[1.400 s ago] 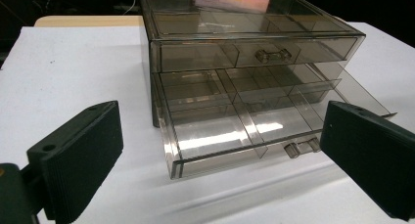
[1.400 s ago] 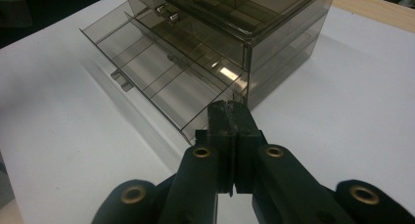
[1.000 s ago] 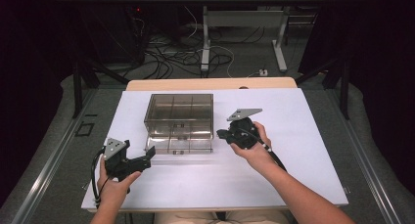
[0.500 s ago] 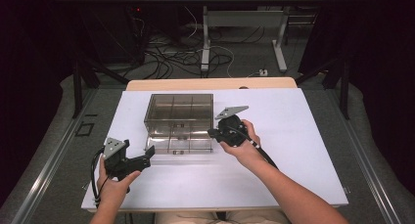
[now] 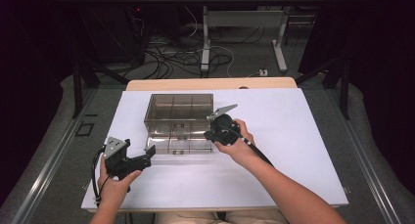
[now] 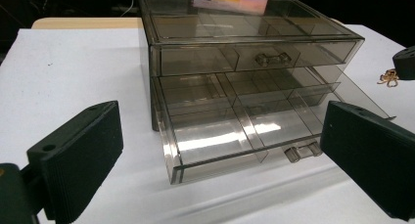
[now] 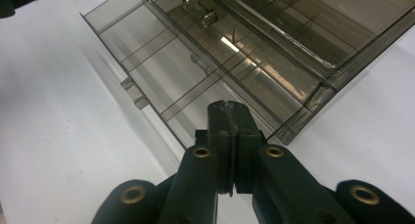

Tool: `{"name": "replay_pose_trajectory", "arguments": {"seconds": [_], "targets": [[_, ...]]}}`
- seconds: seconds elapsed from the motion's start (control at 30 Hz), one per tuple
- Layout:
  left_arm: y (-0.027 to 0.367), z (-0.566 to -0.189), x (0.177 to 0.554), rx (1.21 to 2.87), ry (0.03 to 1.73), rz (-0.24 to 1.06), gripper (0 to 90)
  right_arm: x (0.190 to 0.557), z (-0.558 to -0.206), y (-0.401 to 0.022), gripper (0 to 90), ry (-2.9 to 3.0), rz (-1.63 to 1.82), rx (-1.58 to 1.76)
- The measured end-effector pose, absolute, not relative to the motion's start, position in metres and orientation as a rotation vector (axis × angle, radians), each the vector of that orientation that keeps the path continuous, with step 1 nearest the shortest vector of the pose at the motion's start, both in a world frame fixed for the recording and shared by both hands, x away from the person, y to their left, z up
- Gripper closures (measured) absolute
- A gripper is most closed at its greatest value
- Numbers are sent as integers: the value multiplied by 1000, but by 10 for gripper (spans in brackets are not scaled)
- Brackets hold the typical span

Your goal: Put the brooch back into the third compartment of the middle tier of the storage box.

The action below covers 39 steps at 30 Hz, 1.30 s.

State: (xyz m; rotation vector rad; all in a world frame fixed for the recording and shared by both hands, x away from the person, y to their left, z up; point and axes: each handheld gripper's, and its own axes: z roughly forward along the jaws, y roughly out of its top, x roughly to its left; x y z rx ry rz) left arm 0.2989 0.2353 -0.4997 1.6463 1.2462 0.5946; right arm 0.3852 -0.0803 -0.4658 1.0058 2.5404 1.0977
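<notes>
Plastic drawer chest [image 5: 179, 121], smoky and see-through, stands near the middle of the white table [image 5: 293, 136], toward its far half. In the left gripper view the chest [image 6: 244, 77] shows three levels: the top drawer [image 6: 254, 57] sits closed with its small clear handle [image 6: 270, 59] facing the camera, while the bottom drawer [image 6: 230, 131] is pulled well out toward the person, its divided compartments bare and its handle [image 6: 301, 152] at the front edge. The drawer between them appears slid out a little at one side, though how far is hard to tell through the clear walls.

The right gripper [image 5: 215, 128] hovers over the right end of the pulled-out drawer [image 5: 178, 145], at the chest's front right corner. Seen in the right gripper view, its two black jaws are pressed flat together with nothing visible between them, tips [image 7: 228, 111] pointing down over a compartment of the open drawer [image 7: 161, 72] near its corner; whether they touch the plastic cannot be told.

The left gripper [image 5: 147, 158] rests low near the table's front left, just beside the drawer's left front corner, aimed at the chest. Its jaws stand wide apart, the pads [image 6: 78, 160] framing the chest with nothing between them.

A small gold-coloured chain-like item [image 6: 388, 77] lies on the table to the right of the chest.
</notes>
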Motion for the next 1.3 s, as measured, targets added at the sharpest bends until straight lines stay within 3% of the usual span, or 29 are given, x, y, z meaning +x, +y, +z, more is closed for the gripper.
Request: {"name": "replay_pose_trajectory", "arguments": {"seconds": [1.3], "targets": [[237,-500,300,1640,1246,592,25,399,-488,-49,898,2615,969,1001]]}}
